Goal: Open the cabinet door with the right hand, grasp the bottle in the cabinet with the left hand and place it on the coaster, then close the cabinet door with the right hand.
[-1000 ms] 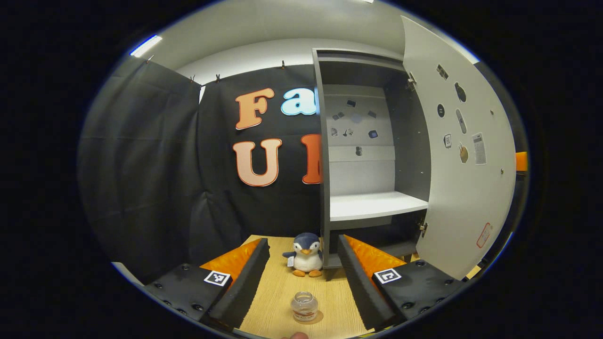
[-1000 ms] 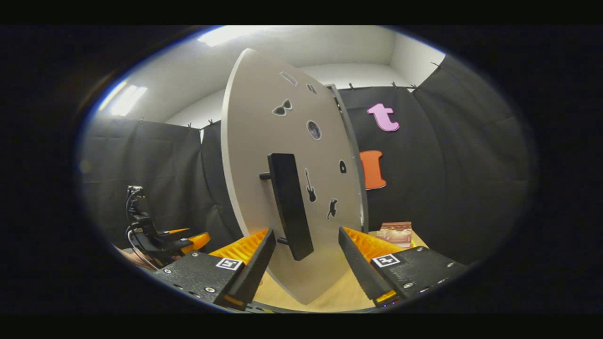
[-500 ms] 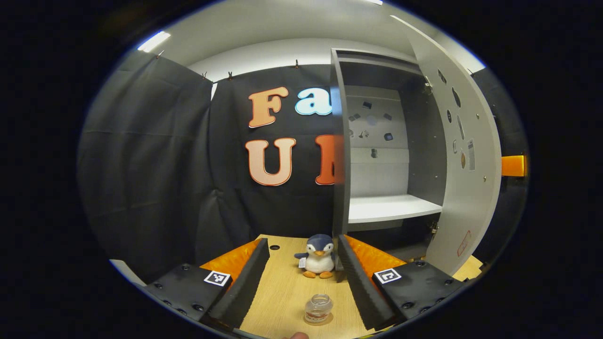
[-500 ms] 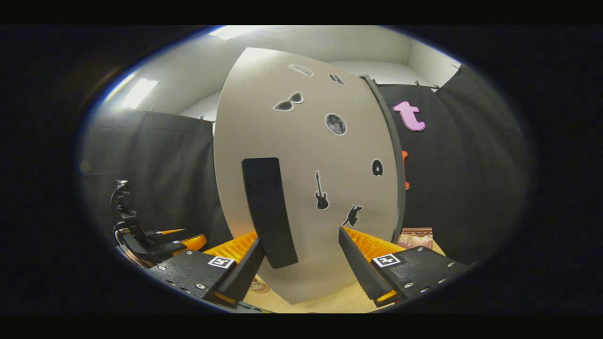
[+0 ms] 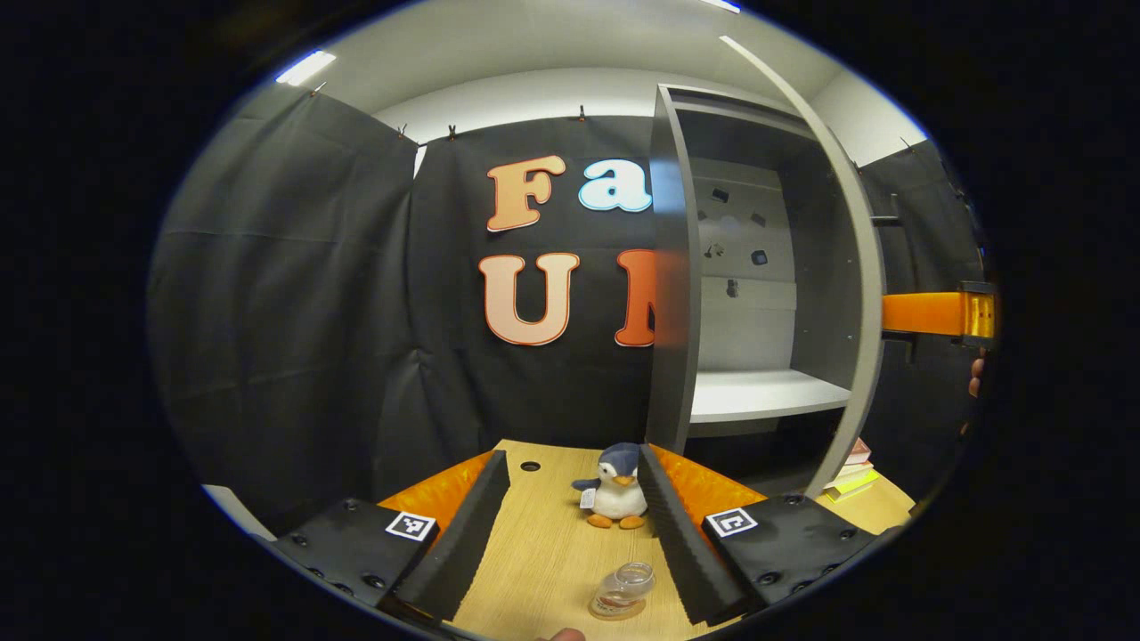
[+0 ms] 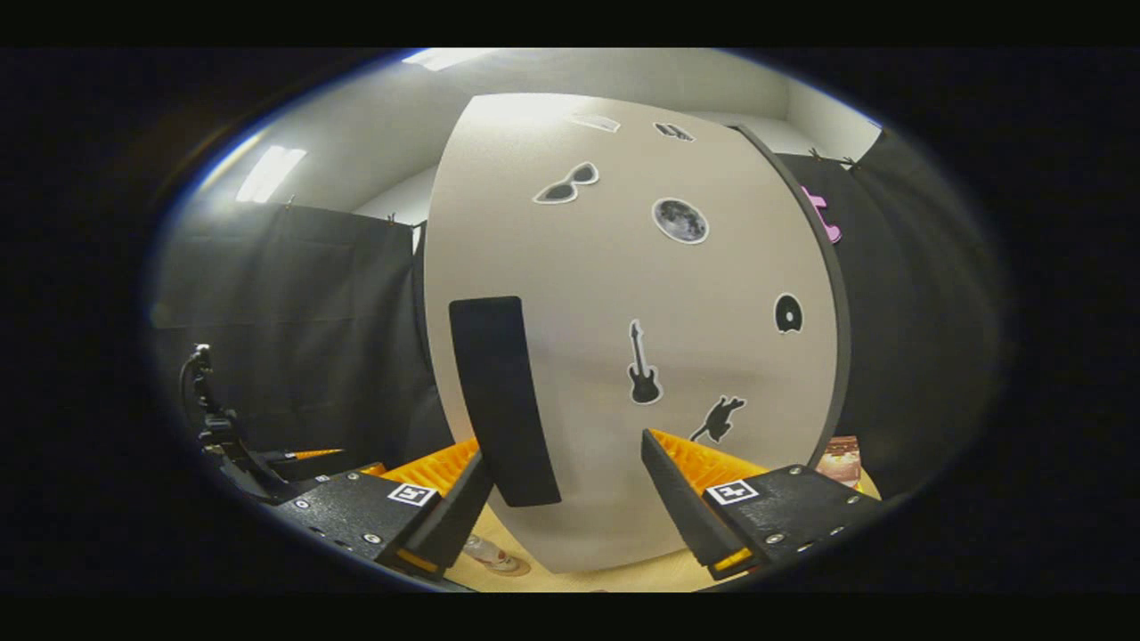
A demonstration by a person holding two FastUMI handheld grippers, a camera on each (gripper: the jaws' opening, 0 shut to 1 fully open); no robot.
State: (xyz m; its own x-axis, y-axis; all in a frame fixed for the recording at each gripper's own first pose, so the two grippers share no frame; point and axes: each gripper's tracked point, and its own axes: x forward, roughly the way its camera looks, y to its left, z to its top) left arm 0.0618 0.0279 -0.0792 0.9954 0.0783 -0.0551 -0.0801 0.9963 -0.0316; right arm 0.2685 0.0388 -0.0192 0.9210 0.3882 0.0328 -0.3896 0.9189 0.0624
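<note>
A small clear glass bottle [image 5: 623, 590] stands on a round coaster [image 5: 614, 612] on the wooden table [image 5: 534, 552], low between my left gripper's fingers. My left gripper [image 5: 572, 465] is open and holds nothing. The grey cabinet [image 5: 672, 285] has its door [image 5: 859, 267] edge-on, partly swung in. In the right gripper view the door [image 6: 641, 356] faces me, with its black handle [image 6: 503, 401] just by one finger. My right gripper [image 6: 565, 476] is open, close to the door. The bottle [image 6: 488, 552] shows under it.
A penguin plush [image 5: 614, 485] sits on the table by the cabinet's foot. Books [image 5: 850, 476] lie beyond the door at the right. The right gripper's orange body [image 5: 935, 313] pokes out behind the door. The cabinet's white shelf [image 5: 766, 396] is bare.
The door has swung from wide open toward the cabinet, followed by my right gripper. My left gripper has drifted left, so the bottle sits further right in its view.
</note>
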